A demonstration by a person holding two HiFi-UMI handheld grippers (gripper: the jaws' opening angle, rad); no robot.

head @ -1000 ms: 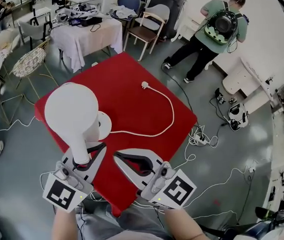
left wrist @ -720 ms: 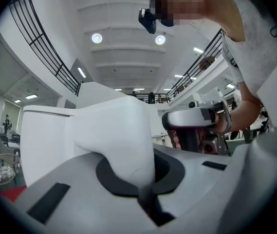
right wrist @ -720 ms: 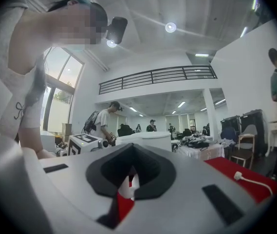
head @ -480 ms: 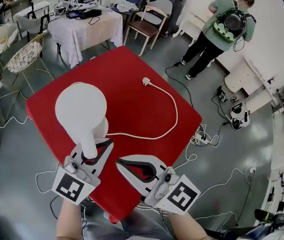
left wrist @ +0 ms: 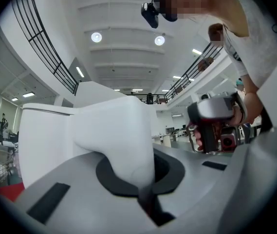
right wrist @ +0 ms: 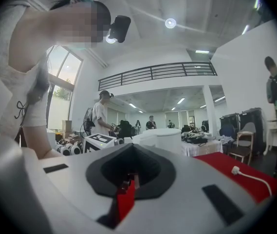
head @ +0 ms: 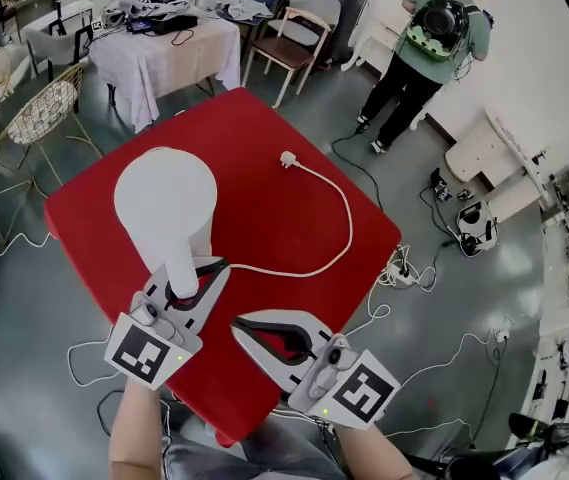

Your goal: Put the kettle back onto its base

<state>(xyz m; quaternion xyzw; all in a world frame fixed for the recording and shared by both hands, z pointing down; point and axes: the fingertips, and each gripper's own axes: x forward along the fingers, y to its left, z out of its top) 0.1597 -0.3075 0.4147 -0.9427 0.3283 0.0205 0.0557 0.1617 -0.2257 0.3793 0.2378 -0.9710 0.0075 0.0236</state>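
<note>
The white kettle (head: 164, 200) stands upright on the left part of the red table (head: 264, 218), and its lid hides the base beneath it. My left gripper (head: 192, 276) is shut on the kettle's handle (left wrist: 121, 140), which fills the left gripper view beside the kettle's body (left wrist: 43, 140). A white cord (head: 339, 238) runs from under the kettle to a loose plug (head: 288, 158). My right gripper (head: 240, 324) hovers near the table's front edge, shut with nothing in it (right wrist: 126, 184). From the right gripper view the kettle (right wrist: 163, 138) shows ahead.
Behind the red table stand a white-clothed table (head: 169, 48), a wooden chair (head: 289, 43) and a wicker chair (head: 49, 118). A person with a backpack (head: 429, 43) stands at the back right. Cables and a power strip (head: 404, 273) lie on the floor to the right.
The kettle has come down and to the right over its base, which showed beside it before and is now covered. Both grippers have sunk a little.
</note>
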